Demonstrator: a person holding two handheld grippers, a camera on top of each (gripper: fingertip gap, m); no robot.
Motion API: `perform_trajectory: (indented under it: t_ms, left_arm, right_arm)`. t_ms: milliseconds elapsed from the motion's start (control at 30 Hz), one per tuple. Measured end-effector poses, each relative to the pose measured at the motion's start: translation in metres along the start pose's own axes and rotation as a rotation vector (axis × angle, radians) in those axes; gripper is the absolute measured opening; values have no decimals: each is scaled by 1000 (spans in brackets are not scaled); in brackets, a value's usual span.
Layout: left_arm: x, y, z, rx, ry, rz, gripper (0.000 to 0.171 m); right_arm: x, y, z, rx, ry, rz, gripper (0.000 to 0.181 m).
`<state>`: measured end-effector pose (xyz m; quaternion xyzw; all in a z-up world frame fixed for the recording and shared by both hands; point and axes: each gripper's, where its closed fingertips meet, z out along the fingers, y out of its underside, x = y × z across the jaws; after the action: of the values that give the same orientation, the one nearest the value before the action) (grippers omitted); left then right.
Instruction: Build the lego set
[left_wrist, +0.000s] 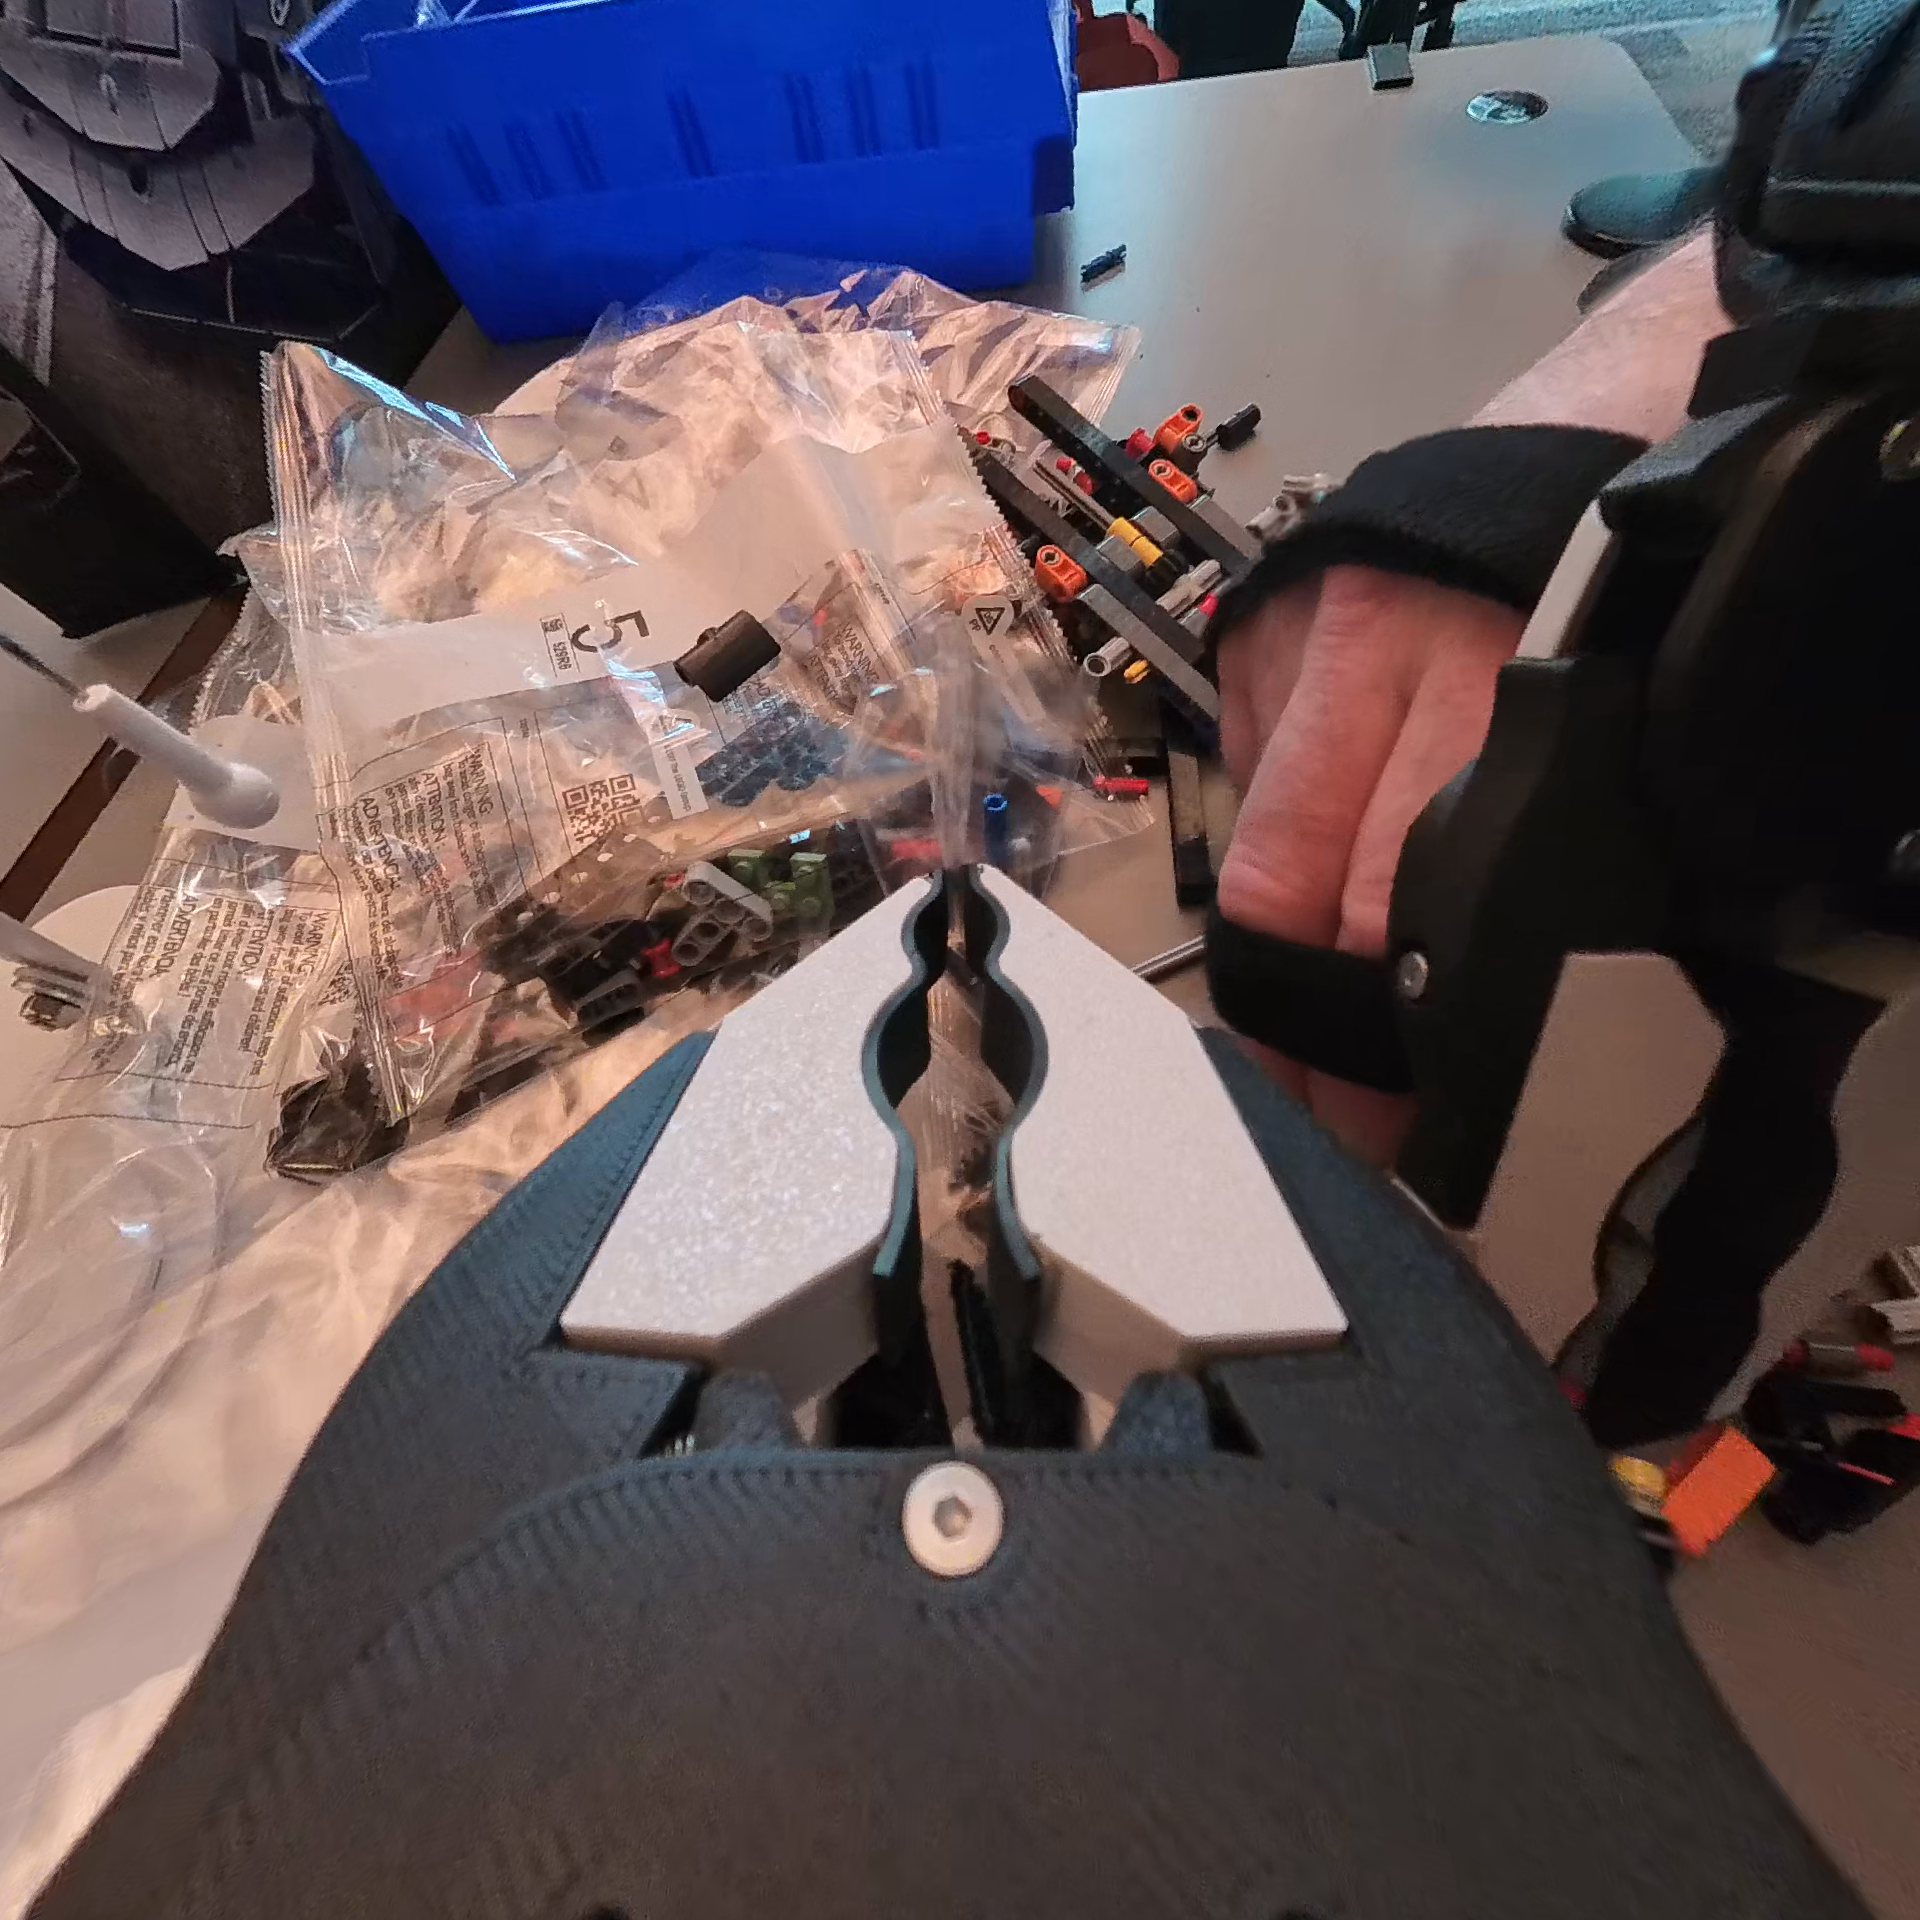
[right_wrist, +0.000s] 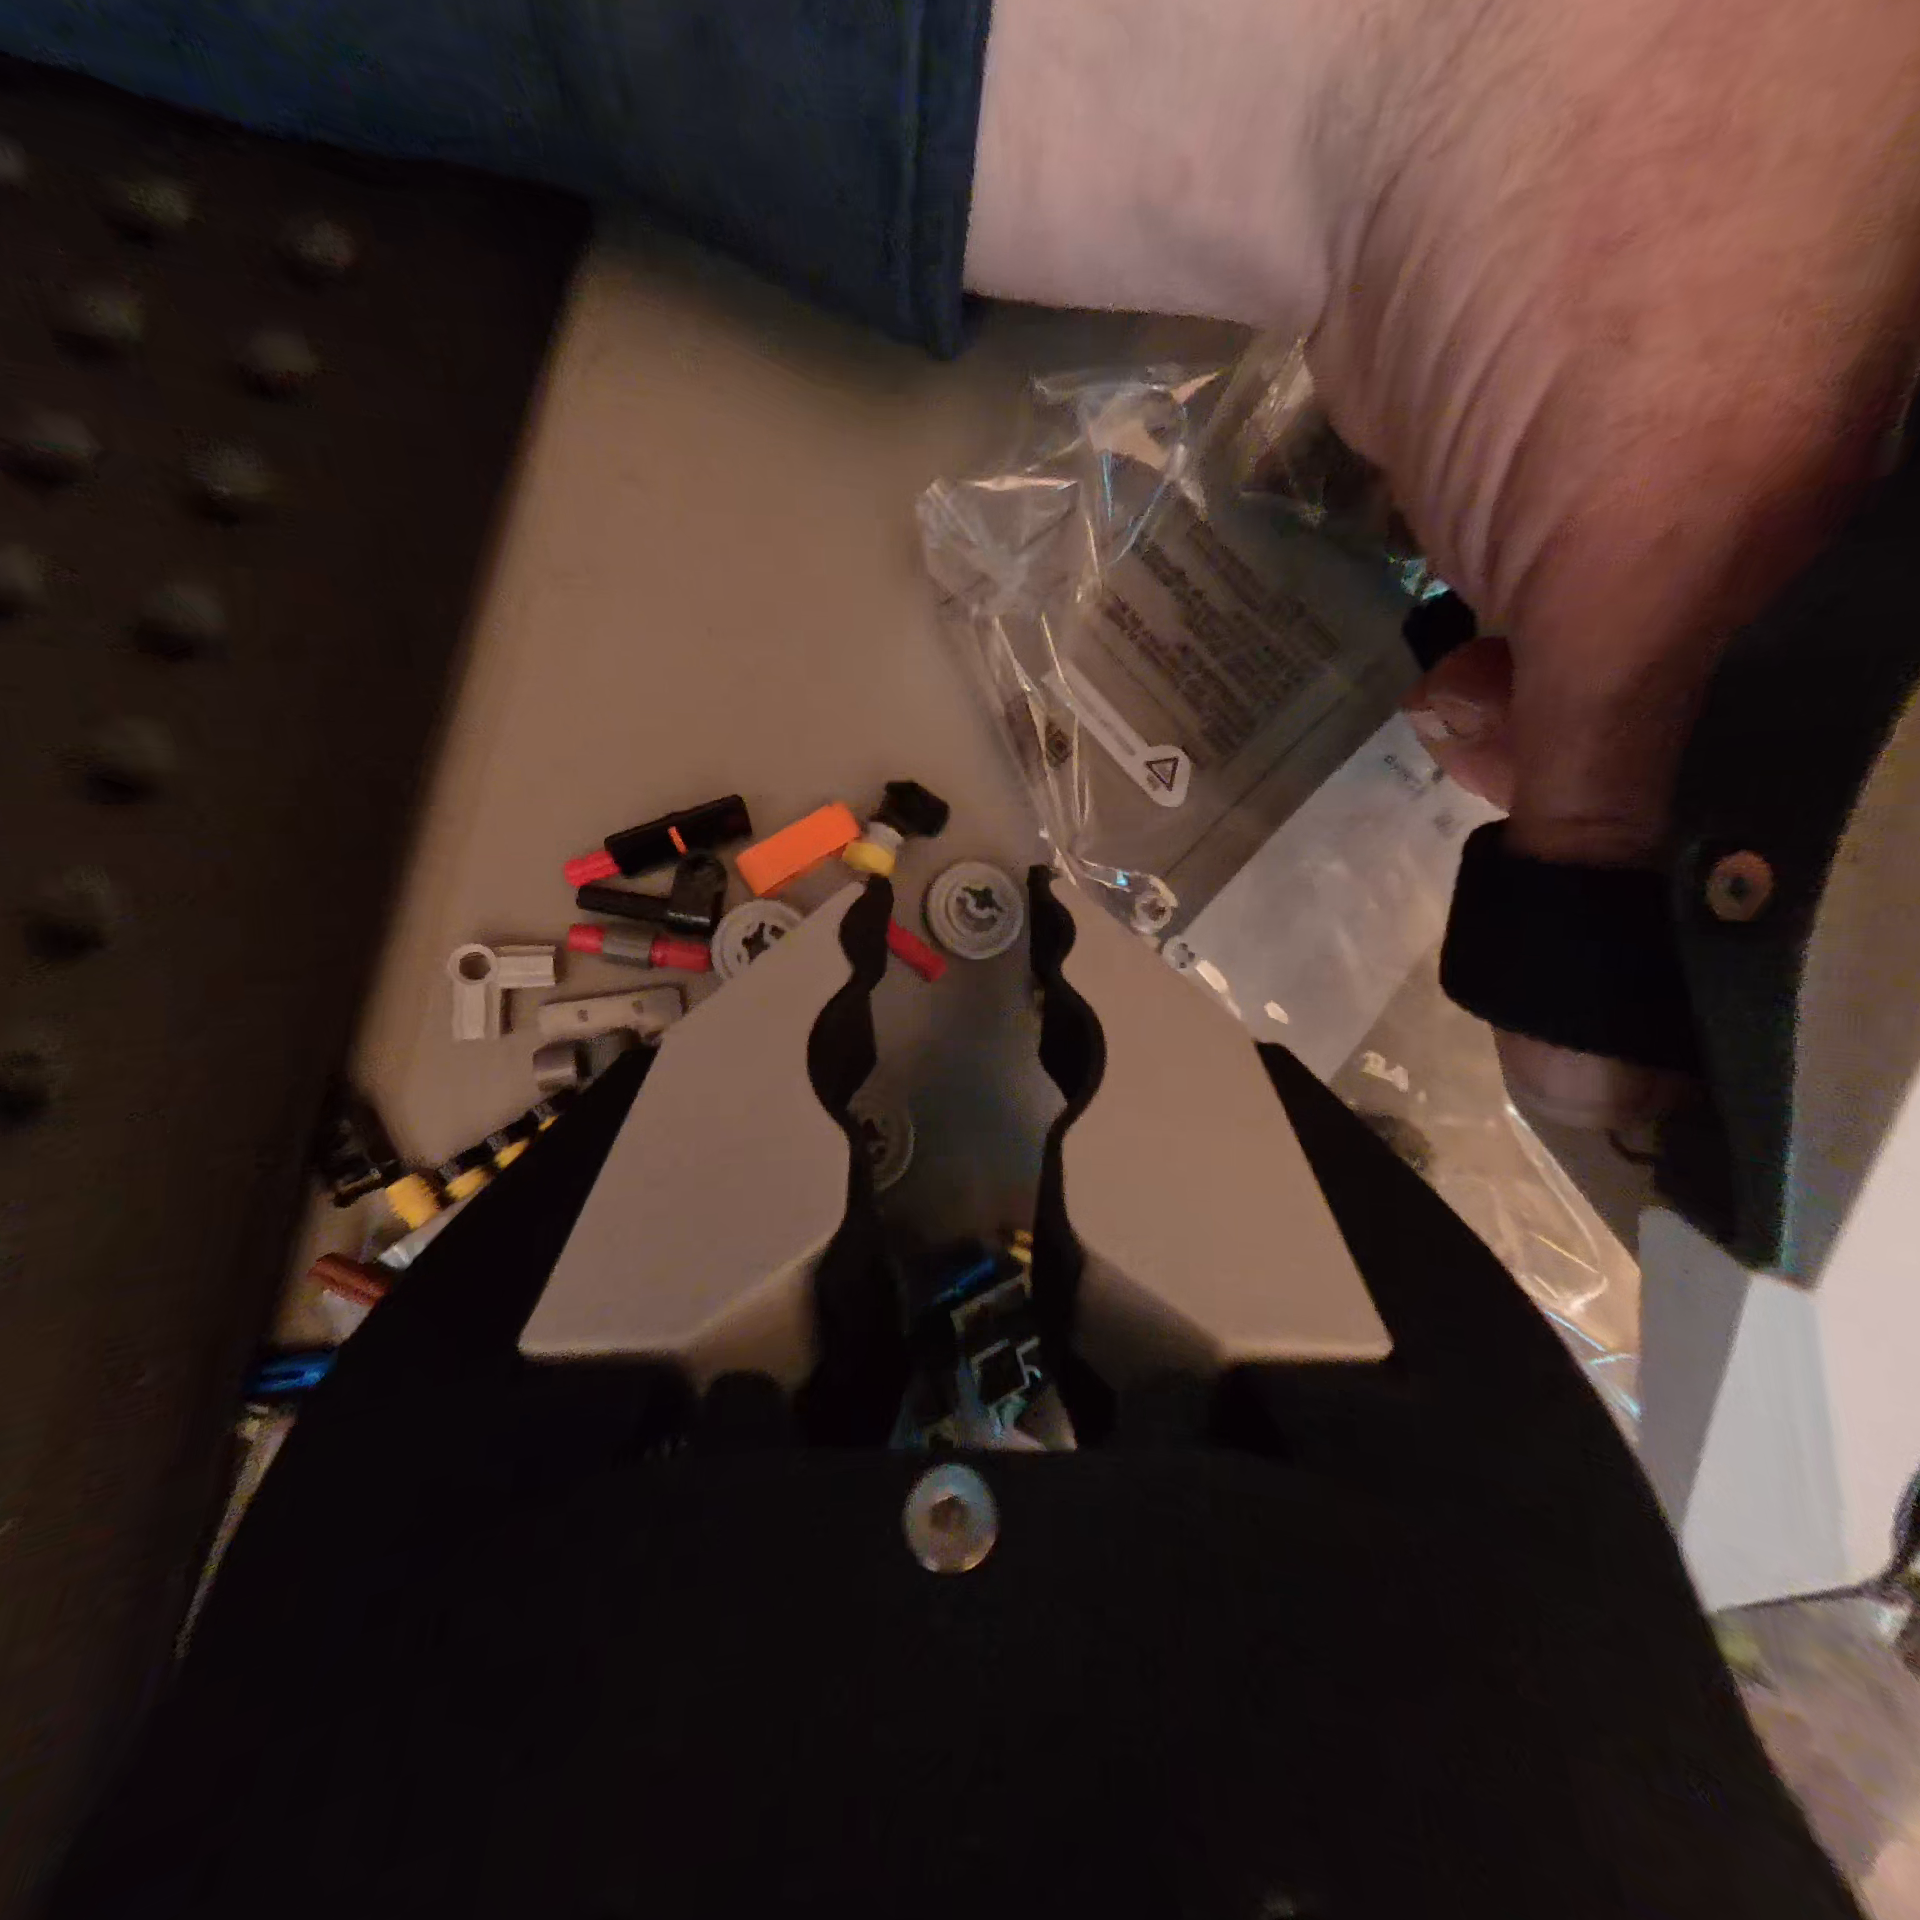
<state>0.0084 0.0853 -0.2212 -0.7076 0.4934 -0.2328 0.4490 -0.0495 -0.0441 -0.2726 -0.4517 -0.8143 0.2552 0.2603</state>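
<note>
The left gripper (left_wrist: 961, 894) points forward, clamped on a clear bag (left_wrist: 644, 665); the right gripper (right_wrist: 956, 894) points down, open, above loose pieces (right_wrist: 665, 894).

The left gripper (left_wrist: 961, 894) fills the lower centre of its own view, its grey fingers (left_wrist: 790, 1132) nearly together and pinching a thin film of clear plastic. At mid right a hand (left_wrist: 1351, 748) in a black strap grips the other tool's handle. The right gripper (right_wrist: 956, 883) has its jaws parted, nothing between; a hand (right_wrist: 1558, 499) sits upper right
</note>
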Motion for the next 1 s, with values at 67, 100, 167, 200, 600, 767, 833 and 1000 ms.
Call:
perform_trajectory:
  t_ms: [67, 100, 167, 200, 600, 767, 833, 1000]
  left_arm:
    - [0, 0, 0, 1, 0, 0, 0]
    - [0, 0, 0, 1, -1, 0, 0]
    - [0, 0, -1, 3, -2, -1, 0]
    - [0, 0, -1, 2, -2, -1, 0]
    - [-2, 0, -3, 6, -6, -2, 0]
    - [-2, 1, -4, 4, -4, -1, 0]
    - [-2, 1, -4, 5, -5, -4, 0]
    - [-1, 2, -3, 2, 0, -8, 0]
  right_arm:
    - [1, 0, 1, -2, -2, 12, 24]
    - [2, 1, 1, -8, 1, 19, 19]
    - [2, 2, 1, -9, -4, 26, 14]
    - [2, 3, 1, -9, -6, 24, 14]
    - [21, 5, -35, 77, 41, 82, 12]
    - [51, 14, -74, 137, 170, 132, 11]
    - [68, 18, -97, 181, 240, 170, 11]
    - [101, 35, -146, 264, 402, 253, 11]
